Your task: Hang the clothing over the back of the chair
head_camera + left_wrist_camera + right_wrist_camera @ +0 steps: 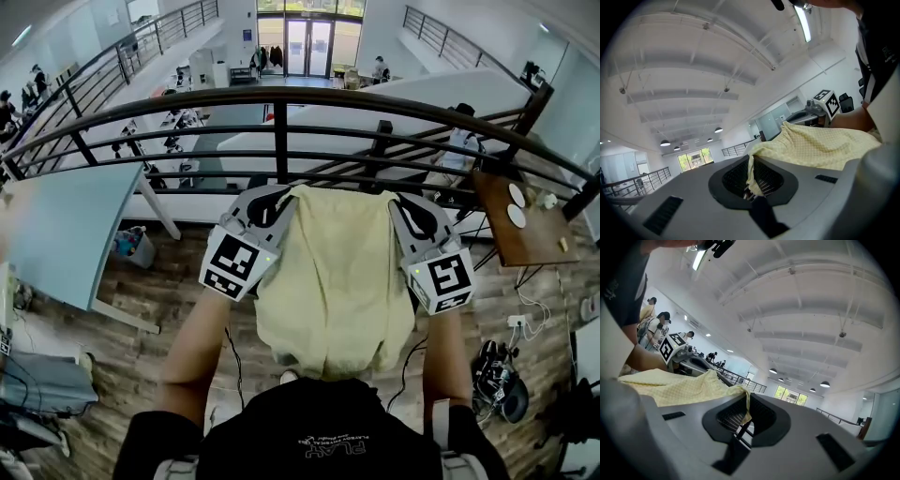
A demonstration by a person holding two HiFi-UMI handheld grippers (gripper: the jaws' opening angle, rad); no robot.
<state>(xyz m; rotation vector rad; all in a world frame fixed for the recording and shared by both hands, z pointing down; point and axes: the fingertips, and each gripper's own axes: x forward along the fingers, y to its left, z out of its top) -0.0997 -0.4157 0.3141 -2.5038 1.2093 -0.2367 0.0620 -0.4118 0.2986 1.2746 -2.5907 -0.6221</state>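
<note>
While my two grippers are both closed on cloth, I hold one pale yellow garment [333, 281] spread between them, on my side of the black railing [281, 122] and near its lower bars. My left gripper [267, 202] is clamped on the garment's upper left corner and my right gripper [412, 211] on the upper right corner. One fold of fabric sits between each pair of jaws. Beside the railing's right end stands one wooden table [511, 239] carrying two white discs [517, 195].
</note>
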